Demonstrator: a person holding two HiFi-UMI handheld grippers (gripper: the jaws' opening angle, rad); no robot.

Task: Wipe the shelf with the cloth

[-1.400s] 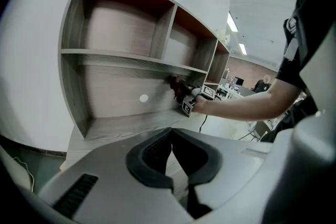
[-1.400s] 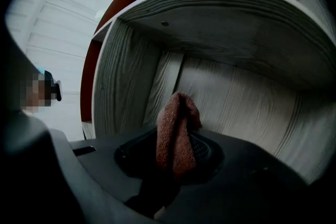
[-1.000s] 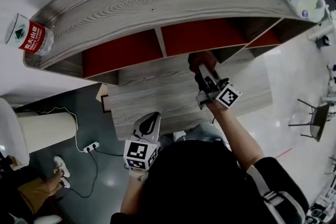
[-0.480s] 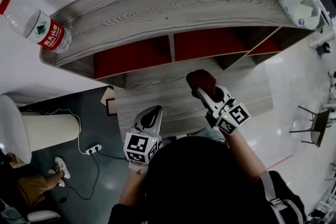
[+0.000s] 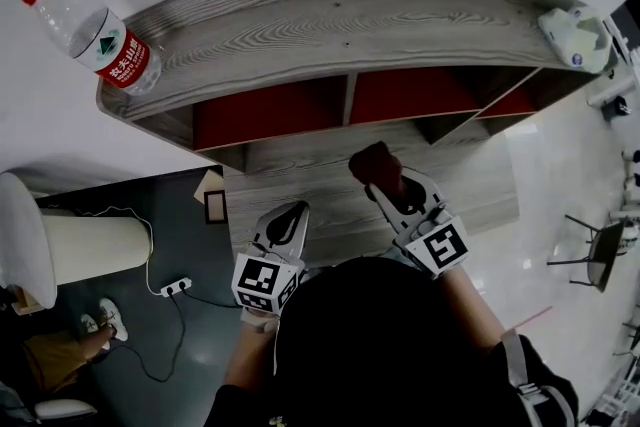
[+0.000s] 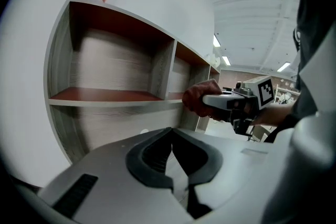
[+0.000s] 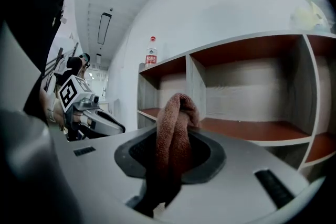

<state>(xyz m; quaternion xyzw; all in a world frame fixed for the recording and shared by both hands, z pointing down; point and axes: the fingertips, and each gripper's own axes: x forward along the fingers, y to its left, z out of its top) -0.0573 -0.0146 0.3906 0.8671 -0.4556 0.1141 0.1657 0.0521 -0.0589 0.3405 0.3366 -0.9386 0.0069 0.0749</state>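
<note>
A grey wooden shelf (image 5: 350, 15) with red inner boards fills the head view. A rust-brown cloth (image 5: 375, 165) is bunched between the jaws of my right gripper (image 5: 386, 183), which is shut on it above the lower board, in front of the middle compartments. In the right gripper view the cloth (image 7: 176, 123) stands up from the jaws before the shelf (image 7: 247, 131). My left gripper (image 5: 290, 213) hangs near the board's front edge, shut and empty. In the left gripper view its jaws meet at the left gripper (image 6: 171, 132), with the cloth (image 6: 199, 99) off to the right.
A plastic water bottle (image 5: 95, 30) with a red label lies on the shelf's top at the left end. A white object (image 5: 575, 35) sits on the top at the right end. A power strip (image 5: 172, 283) and cable lie on the dark floor at left.
My right gripper has drawn back with the cloth, out from under the shelf's top and toward the person. The left gripper has stayed about where it was.
</note>
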